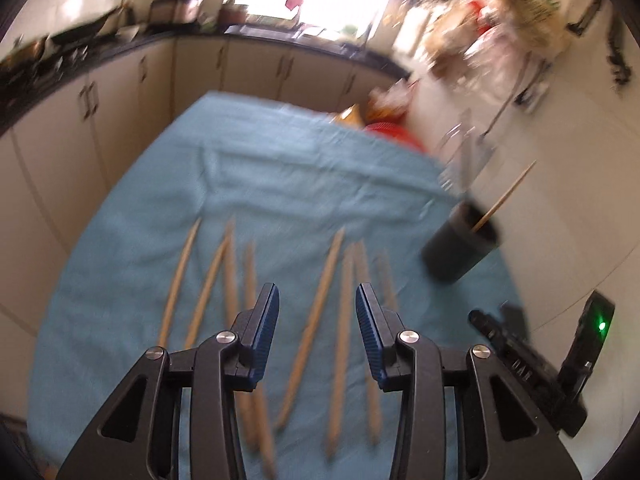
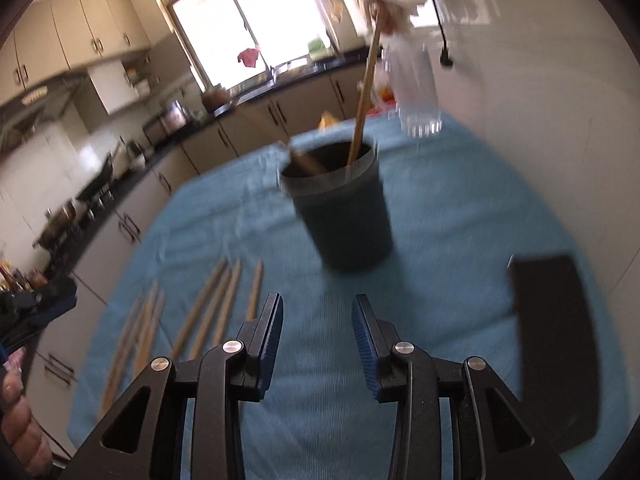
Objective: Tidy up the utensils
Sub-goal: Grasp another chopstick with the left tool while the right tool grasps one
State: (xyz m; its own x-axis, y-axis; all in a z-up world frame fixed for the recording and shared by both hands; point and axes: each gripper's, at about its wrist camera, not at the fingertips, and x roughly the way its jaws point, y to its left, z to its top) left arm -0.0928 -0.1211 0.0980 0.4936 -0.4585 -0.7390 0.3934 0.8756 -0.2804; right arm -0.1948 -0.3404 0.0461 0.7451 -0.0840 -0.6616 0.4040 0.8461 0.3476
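On the blue cloth (image 1: 280, 184) that covers the table, everything can be placed by the dark cup (image 2: 340, 208) standing toward its far right part. Well to the left of the cup, wooden chopsticks (image 1: 316, 312) lie loose on the cloth in a rough fan, their tips pointing away from the cameras; both views are blurred, so their exact count cannot be told. Over those sticks hangs the left gripper (image 1: 317, 300), its blue-padded jaws partly apart with nothing between them, only the sticks and cloth showing below through the gap. In the right wrist view the fingers of a hand (image 2: 20, 420) show at the far left edge, left of the sticks. Nearer the cup, the right gripper (image 2: 317, 308) points at the cloth just in front of it, jaws likewise partly apart and holding nothing. Inside the cup one chopstick (image 2: 366, 80) stands leaning against the rim, its upper end rising well above it. Behind the cup, to its right, is a clear glass (image 2: 416, 92). Right of the cup a flat black object (image 2: 556, 344) lies on the cloth.
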